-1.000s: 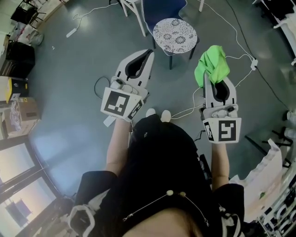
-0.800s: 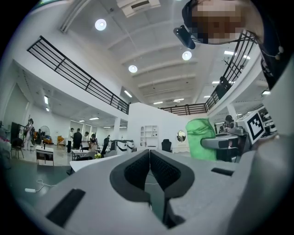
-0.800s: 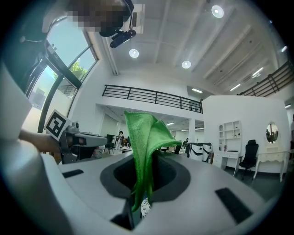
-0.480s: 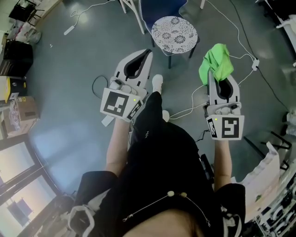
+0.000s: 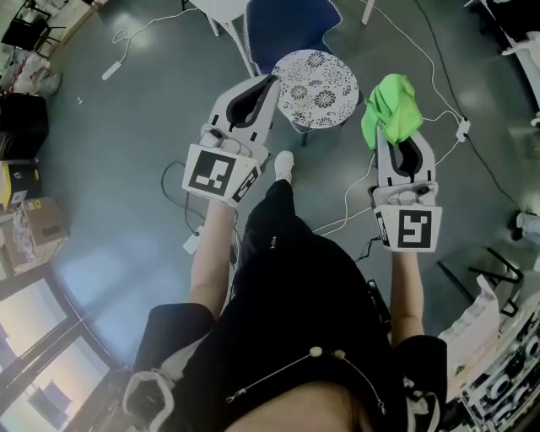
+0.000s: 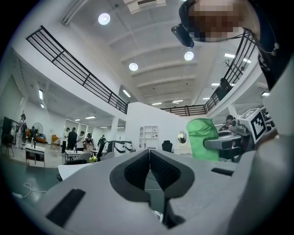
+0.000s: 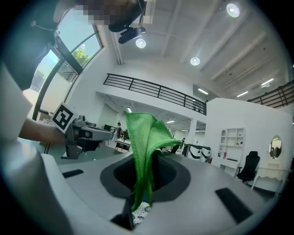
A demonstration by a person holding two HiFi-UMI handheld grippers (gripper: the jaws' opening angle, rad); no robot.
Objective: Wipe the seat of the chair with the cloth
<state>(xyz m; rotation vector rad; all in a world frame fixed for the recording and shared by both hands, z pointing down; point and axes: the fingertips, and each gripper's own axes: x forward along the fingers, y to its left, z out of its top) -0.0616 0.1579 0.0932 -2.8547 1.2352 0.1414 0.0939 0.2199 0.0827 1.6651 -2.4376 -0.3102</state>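
Observation:
A round stool seat (image 5: 318,76) with a white floral pattern stands on the floor ahead of me, between the two grippers. My right gripper (image 5: 395,135) is shut on a bright green cloth (image 5: 389,110), which bunches above its jaws; the cloth (image 7: 146,151) fills the middle of the right gripper view. My left gripper (image 5: 260,91) is shut with nothing in it, its tips at the stool's left edge in the head view. In the left gripper view its jaws (image 6: 149,170) meet, and the green cloth (image 6: 202,139) shows at the right.
A blue chair (image 5: 287,25) with white legs stands just behind the stool. White cables (image 5: 439,67) run over the grey floor at the right, and a black cable (image 5: 173,181) lies at the left. Boxes (image 5: 38,224) sit at the left edge.
The person has stepped forward, one foot now out in front. Both grippers have moved closer to the stool, which sits lower in the head view.

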